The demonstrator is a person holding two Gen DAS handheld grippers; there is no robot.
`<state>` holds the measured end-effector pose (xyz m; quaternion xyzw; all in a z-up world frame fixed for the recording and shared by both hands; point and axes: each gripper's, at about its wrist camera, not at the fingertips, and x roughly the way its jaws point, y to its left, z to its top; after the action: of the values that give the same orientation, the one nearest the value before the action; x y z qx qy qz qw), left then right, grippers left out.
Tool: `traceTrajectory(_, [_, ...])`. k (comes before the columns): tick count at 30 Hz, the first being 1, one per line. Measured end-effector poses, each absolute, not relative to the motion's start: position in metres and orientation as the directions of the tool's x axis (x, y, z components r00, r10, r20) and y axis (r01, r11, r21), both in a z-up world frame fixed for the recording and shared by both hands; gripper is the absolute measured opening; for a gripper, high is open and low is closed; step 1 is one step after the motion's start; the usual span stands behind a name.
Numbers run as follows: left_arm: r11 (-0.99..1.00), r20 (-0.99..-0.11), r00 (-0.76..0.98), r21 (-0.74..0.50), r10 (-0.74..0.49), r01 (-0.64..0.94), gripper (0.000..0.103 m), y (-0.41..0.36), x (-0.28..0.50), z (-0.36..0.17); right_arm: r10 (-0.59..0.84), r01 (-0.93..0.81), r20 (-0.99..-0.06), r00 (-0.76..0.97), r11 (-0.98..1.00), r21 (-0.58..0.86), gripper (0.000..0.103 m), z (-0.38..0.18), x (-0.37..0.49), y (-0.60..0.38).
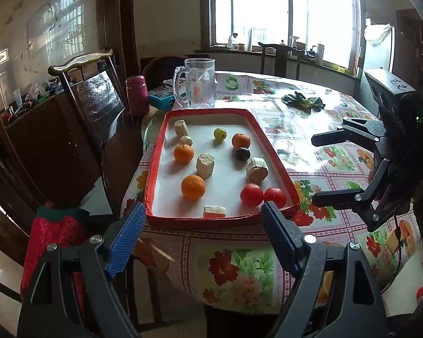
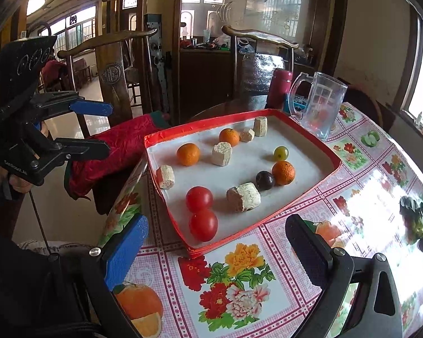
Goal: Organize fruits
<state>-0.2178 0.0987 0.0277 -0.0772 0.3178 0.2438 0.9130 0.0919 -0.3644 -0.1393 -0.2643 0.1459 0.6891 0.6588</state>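
left claw (image 1: 203, 222) wide, empty, short of the tray (image 1: 155, 169); right claw (image 2: 217, 242) wide, empty, over the surface (image 2: 239, 281). fruit all in tray: 3 oranges (image 1: 193, 187), 2 tomatoes (image 1: 251, 194), 1 green grape (image 1: 219, 134), 1 dark plum (image 1: 242, 154), 5 pale chunks (image 1: 205, 164). risk: round fruit rolls when nudged; plum touches orange, so a grab could shove both.

The near corn piece (image 1: 214, 211) sits half hidden behind the tray (image 1: 155, 169) rim — windowsill bottles (image 1: 234, 40) too small to tell.

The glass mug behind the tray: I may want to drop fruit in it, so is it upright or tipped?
Upright. The glass mug stands on its base on the table behind the red tray, with its open rim facing up.
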Motion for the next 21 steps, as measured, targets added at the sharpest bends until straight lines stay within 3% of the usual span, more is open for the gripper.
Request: traceTrajectory(21, [0.849, -0.644, 0.644, 0.017, 0.414, -0.529, 0.084, 0.1045, -0.2175, 0.0241, 0.844, -0.985, -0.537, 0.004, -0.090, -0.149, 0.099, -0.1358, 0.0903, -0.3660])
